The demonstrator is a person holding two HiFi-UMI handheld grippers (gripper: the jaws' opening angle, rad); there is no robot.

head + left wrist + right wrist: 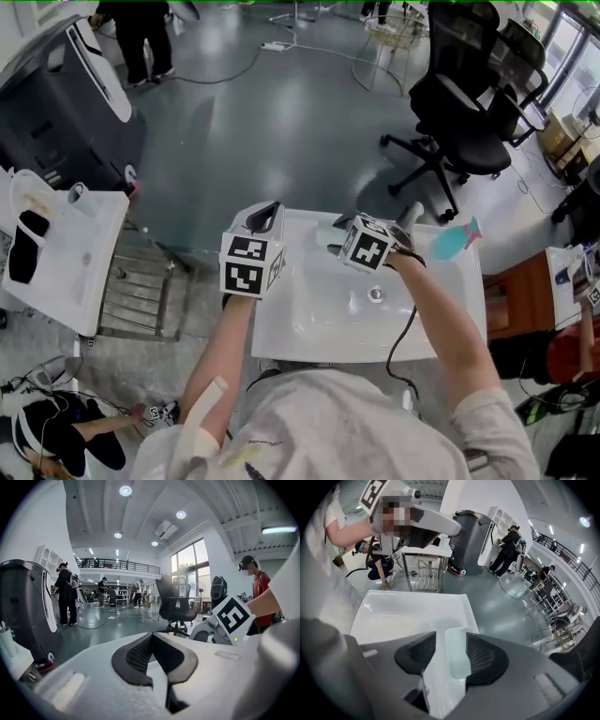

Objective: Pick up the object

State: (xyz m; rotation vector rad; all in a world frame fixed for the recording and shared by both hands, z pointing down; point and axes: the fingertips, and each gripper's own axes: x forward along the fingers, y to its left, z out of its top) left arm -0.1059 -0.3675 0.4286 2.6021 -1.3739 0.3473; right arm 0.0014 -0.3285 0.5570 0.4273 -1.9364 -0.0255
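Note:
A pale, translucent rectangular block [457, 658] lies on the back rim of a white sink [408, 616]. My right gripper [451, 651] stands open around the block. Its right pad is against the block and its left pad is clear of it. In the head view the right gripper [337, 247] hangs over the sink's [309, 328] back edge and hides the block. My left gripper [266, 212] hovers at the sink's back left corner. In its own view the left gripper [152, 641] has its pads together with nothing between them.
A teal spray bottle [457, 238] lies on the sink's right rim near the faucet [410, 215]. The drain [375, 293] sits mid-basin. Black office chairs [469, 112] stand behind, and a white cart [66, 262] and a metal rack [141, 295] stand to the left.

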